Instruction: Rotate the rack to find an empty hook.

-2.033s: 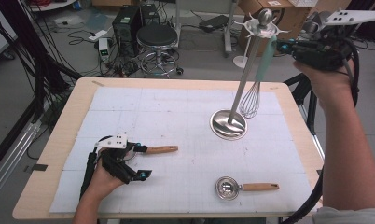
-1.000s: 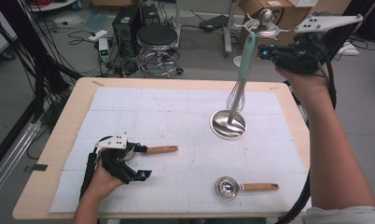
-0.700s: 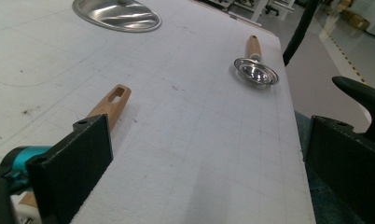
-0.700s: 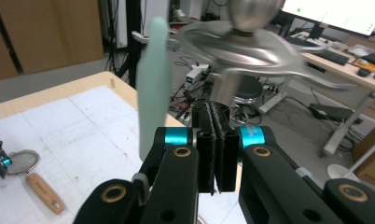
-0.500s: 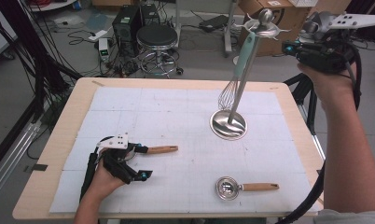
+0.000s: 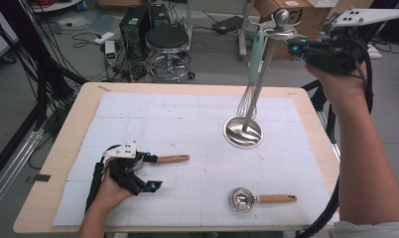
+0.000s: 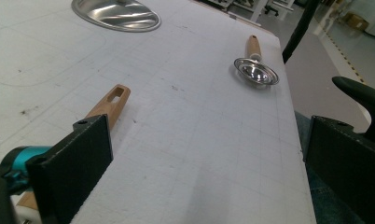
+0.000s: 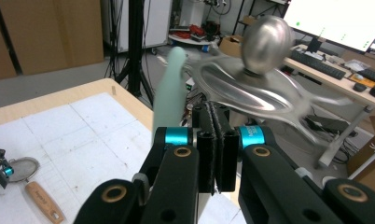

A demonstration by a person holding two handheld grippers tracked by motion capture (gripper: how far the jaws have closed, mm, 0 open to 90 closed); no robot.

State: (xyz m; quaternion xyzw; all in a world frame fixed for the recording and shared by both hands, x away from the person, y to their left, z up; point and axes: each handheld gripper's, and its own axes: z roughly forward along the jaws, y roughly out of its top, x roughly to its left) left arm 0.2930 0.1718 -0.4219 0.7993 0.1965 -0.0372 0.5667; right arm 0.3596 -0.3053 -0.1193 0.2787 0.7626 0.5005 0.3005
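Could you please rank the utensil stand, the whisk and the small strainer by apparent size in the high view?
1. The utensil stand, tallest, running from base to top knob.
2. The whisk, hanging on the stand and shorter than it.
3. The small strainer, which looks shortest, though it lies nearer the camera, so its gap to the whisk is unsure.

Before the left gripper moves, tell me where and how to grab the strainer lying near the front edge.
Take the small strainer by its wooden handle, not the round metal bowl. The handle lies flat on the white mat, pointing toward the table's right side, slim and straight. Probably best to come from above with the fingers straddling its width, near the middle, where nothing crowds it.
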